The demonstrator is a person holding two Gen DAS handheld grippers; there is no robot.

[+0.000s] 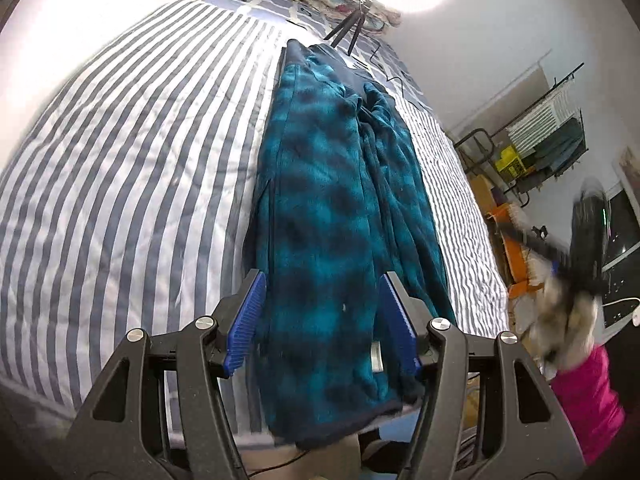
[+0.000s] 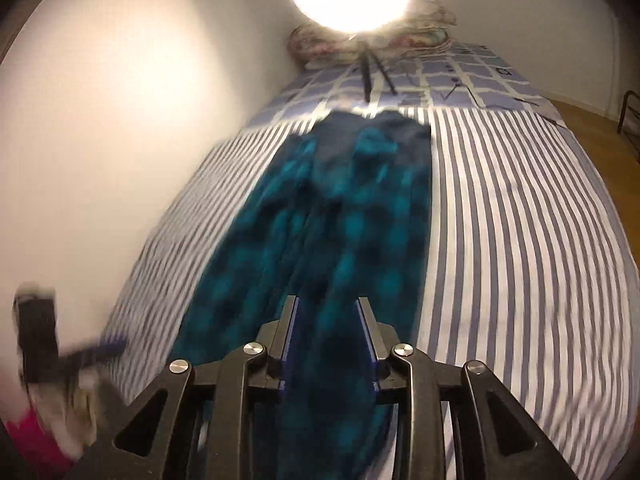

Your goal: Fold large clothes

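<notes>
Left gripper point(image 1: 322, 312) fingers spread wide over teal robe point(image 1: 332, 200); right gripper point(image 2: 328, 328) fingers apart, robe between, grip unclear; striped bed point(image 1: 120, 160).

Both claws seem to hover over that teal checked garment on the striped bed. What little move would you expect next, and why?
Probably both drop onto the near hem and pinch it. The teal garment lies lengthwise on the striped bed, already narrowed, with its hem nearest. The left gripper and right gripper are open and hold nothing.
</notes>
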